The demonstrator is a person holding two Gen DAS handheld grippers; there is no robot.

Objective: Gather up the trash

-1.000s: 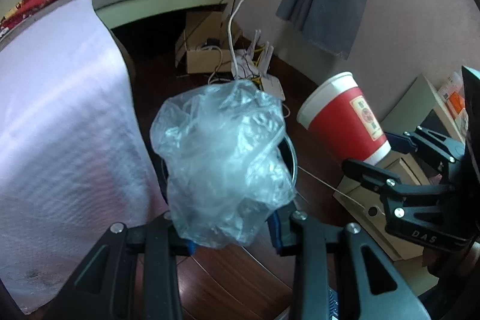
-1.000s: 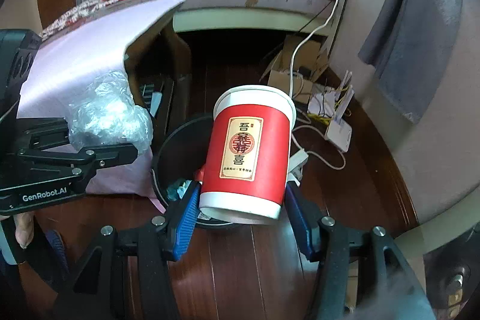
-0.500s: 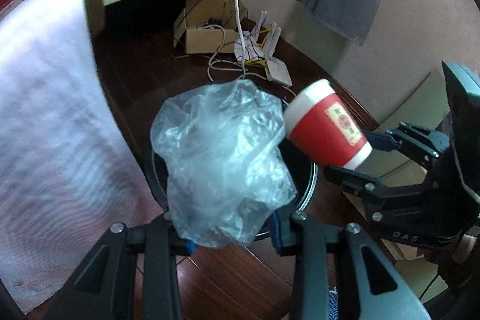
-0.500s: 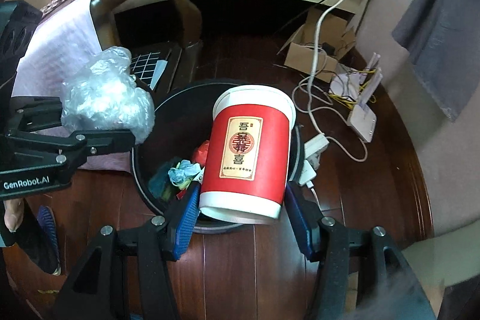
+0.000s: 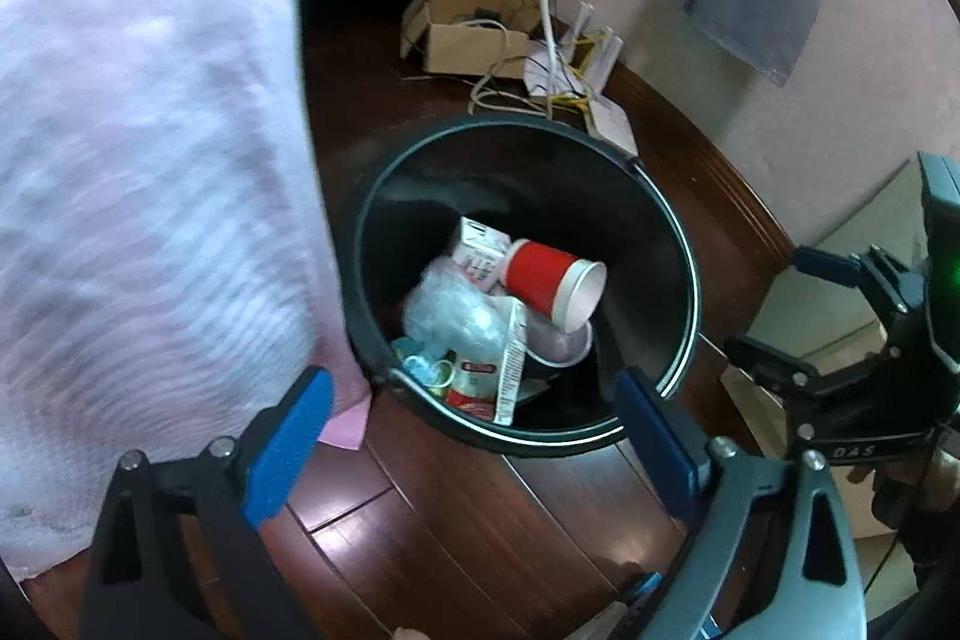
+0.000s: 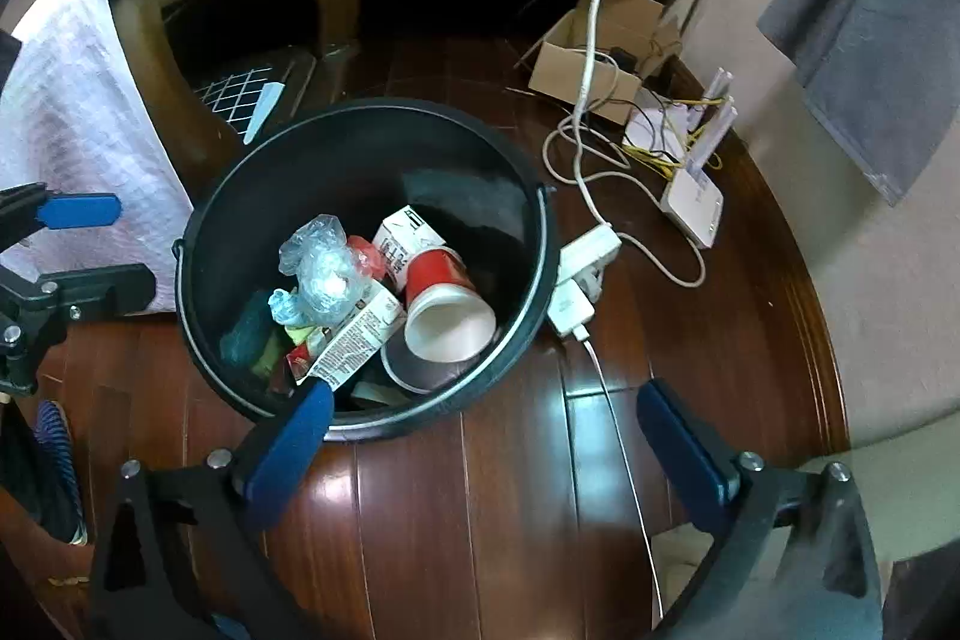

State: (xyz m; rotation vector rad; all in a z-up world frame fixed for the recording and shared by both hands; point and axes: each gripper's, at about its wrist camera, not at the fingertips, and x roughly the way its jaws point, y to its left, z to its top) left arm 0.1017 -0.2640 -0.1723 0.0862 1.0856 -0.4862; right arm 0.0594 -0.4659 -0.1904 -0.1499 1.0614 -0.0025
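A black round trash bin (image 5: 678, 244) stands on the dark wood floor; it also shows in the right wrist view (image 6: 528, 196). Inside lie a red paper cup (image 5: 552, 280) on its side (image 6: 444, 304), a crumpled clear plastic bag (image 5: 456, 316) (image 6: 321, 268), cartons and other trash. My left gripper (image 5: 474, 418) is open and empty, just above the bin's near rim. My right gripper (image 6: 480, 430) is open and empty, above the bin's near edge. Each gripper shows in the other's view, the right one (image 5: 840, 316) and the left one (image 6: 78, 244).
A table draped in a white cloth (image 5: 132, 160) stands left of the bin, with a curved wooden leg (image 6: 162, 58). Beyond the bin lie a cardboard box (image 6: 594, 58), white cables, a power strip (image 6: 582, 262) and a router (image 6: 696, 196). A bed is behind.
Both grippers have opened over the bin. The plastic bag has left the left gripper and the red cup the right one; both now lie in the bin.
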